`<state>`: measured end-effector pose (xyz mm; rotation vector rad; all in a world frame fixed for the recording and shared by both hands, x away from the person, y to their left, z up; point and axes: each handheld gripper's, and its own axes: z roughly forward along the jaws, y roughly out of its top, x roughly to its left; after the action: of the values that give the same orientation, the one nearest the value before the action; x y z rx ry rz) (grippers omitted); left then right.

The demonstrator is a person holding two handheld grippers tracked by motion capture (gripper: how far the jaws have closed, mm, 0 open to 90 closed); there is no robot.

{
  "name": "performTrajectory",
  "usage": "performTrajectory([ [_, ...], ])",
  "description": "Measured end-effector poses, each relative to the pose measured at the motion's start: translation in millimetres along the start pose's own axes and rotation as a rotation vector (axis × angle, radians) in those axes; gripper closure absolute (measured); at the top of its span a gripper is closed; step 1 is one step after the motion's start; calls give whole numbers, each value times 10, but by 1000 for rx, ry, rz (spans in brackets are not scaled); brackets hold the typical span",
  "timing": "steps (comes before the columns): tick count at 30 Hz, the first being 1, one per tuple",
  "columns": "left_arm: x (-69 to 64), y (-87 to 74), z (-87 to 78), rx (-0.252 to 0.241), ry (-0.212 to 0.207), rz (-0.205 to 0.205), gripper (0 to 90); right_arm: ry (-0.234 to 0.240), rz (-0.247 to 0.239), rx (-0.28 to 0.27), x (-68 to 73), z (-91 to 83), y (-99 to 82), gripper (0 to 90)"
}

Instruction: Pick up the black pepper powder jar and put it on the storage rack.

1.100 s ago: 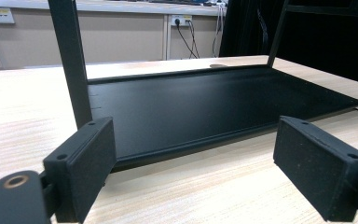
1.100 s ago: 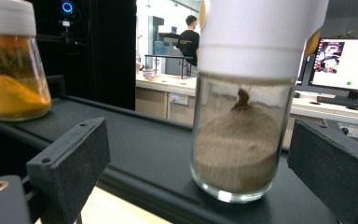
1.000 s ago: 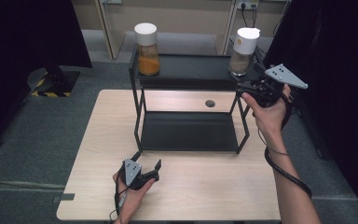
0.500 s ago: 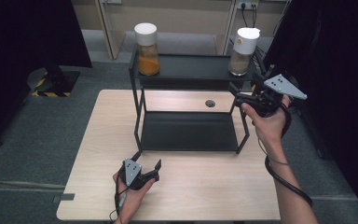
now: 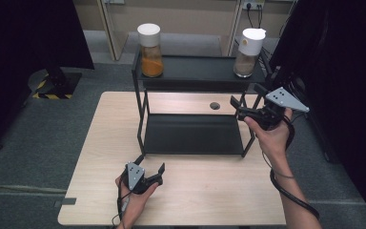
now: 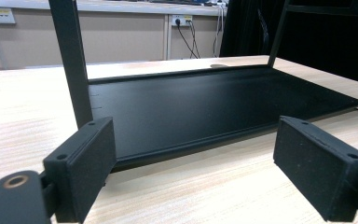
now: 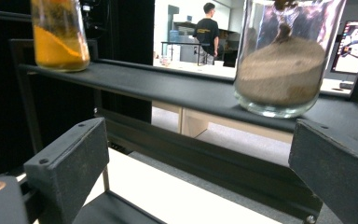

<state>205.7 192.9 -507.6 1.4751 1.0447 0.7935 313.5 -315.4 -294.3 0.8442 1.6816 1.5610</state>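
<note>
On the pale wooden worktop stands a black two-shelf rack. On its top shelf, at about eleven o'clock from the worktop's middle, is a jar of orange powder with a white lid; at about one o'clock, at the shelf's other end, stands a jar of brown powder, also white-capped. Both jars are upright and well apart from each other.

The right claw is held in the person's right hand at roughly two o'clock, just beside the rack's right front post and below the top shelf's level. Its jaws stand wide with nothing between them. In the right gripper view the jaws point up at the shelf edge, with the brown jar above and between them, apart from both pads, and the orange jar off at ten o'clock.

The left claw rests low near the worktop's front edge at about seven o'clock, held in the left hand. Its jaws are also wide and hold nothing. In the left gripper view they face the rack's lower shelf, a flat black tray lying on the worktop, with one upright post at eleven o'clock.
</note>
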Motion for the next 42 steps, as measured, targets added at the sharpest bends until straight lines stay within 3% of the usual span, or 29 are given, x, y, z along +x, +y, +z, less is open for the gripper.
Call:
performTrajectory([
  [42, 4, -3, -3, -1, 0, -1, 125, 66, 53, 79, 118, -215, -564, 39],
])
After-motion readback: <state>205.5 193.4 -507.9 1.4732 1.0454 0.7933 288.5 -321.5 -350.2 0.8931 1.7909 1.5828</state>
